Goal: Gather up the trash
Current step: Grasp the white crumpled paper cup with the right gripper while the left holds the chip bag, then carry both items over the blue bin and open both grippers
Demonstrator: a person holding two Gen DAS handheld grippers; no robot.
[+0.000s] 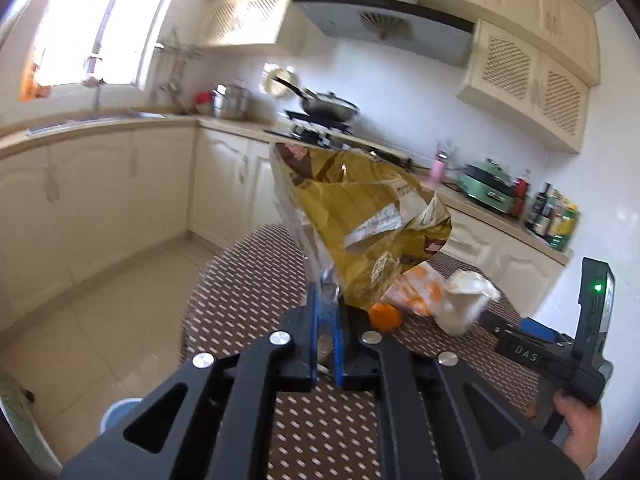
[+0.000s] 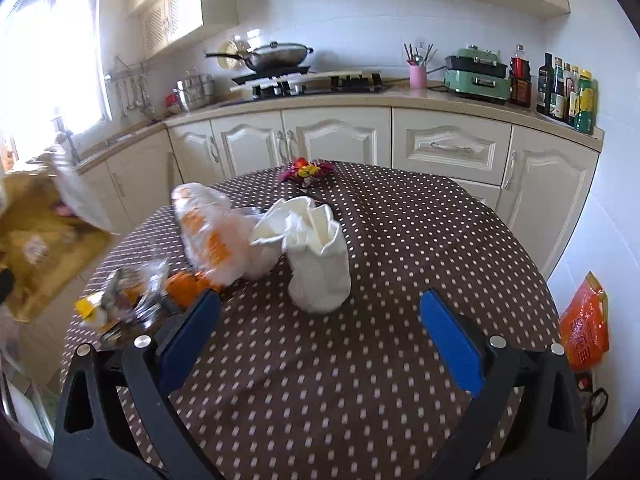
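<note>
Step in hand: first pick made — left gripper (image 1: pixel 326 332) clenched on the clear edge of a crumpled yellow wrapper (image 1: pixel 360 216), lifted off the table (image 2: pixel 360 380) past its left edge. Right gripper (image 2: pixel 320 320) hangs released, nothing between its jaws, facing the white paper bag (image 2: pixel 318 256) mid-table; orange-printed plastic bag (image 2: pixel 208 232) and an orange peel (image 2: pixel 182 282) lie toward the left edge. Next, by my reckoning: bin the wrapper, close the right on the paper bag; only "DAS" reads, on the right gripper's body, wrapper print too blurred.

Crumpled cup (image 2: pixel 318 258) on table (image 2: pixel 360 360), wrapper (image 2: pixel 208 232) just left.
</note>
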